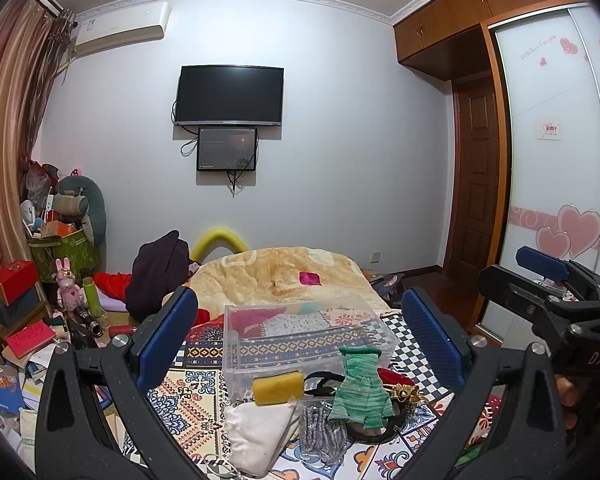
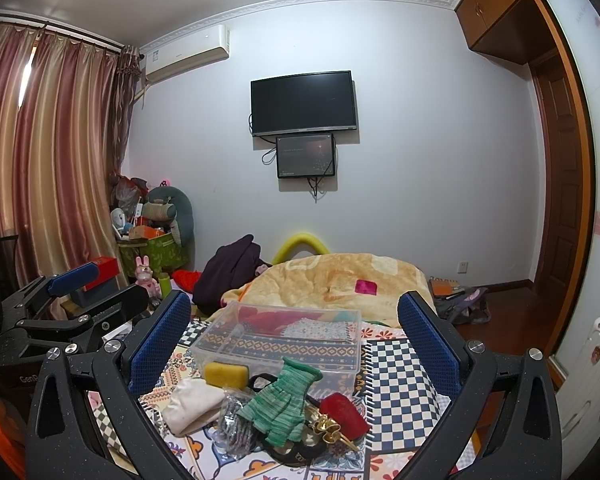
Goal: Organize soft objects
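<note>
A clear plastic box stands empty on the patterned bedspread. In front of it lie a yellow sponge, a green knitted glove, a cream cloth pouch, a grey knitted piece, a red soft item with a gold ornament, and a black band. My left gripper is open and empty above the pile. My right gripper is open and empty too, and also shows in the left wrist view.
A beige quilt lies bunched at the far end of the bed. Dark clothes and cluttered boxes stand at the left. A wardrobe and door are at the right.
</note>
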`<state>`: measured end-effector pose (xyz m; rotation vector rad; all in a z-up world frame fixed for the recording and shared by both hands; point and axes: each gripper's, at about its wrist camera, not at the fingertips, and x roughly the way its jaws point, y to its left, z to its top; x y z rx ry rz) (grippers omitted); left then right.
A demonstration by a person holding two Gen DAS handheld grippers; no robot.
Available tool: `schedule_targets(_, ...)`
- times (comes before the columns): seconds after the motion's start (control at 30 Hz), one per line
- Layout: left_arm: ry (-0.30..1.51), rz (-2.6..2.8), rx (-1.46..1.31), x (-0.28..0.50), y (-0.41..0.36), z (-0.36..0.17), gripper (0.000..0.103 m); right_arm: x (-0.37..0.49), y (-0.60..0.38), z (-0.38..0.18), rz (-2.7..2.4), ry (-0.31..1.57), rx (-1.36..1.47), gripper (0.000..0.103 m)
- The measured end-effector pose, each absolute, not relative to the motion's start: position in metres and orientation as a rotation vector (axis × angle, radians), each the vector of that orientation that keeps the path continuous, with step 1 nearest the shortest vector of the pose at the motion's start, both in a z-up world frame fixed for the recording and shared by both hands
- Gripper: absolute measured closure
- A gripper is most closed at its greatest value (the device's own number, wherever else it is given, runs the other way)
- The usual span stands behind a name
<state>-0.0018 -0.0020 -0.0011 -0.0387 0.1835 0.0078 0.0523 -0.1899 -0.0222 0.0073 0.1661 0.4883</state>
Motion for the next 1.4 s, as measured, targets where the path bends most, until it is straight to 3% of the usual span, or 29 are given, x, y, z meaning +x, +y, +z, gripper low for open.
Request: schedule_targets(1.4, 0.189, 0.007, -0.029, 0.0008, -0.0045, -0.0026, 0.0, 0.0516, -0.193, -0.0188, 0.48, 0.173, 0.008, 0.0)
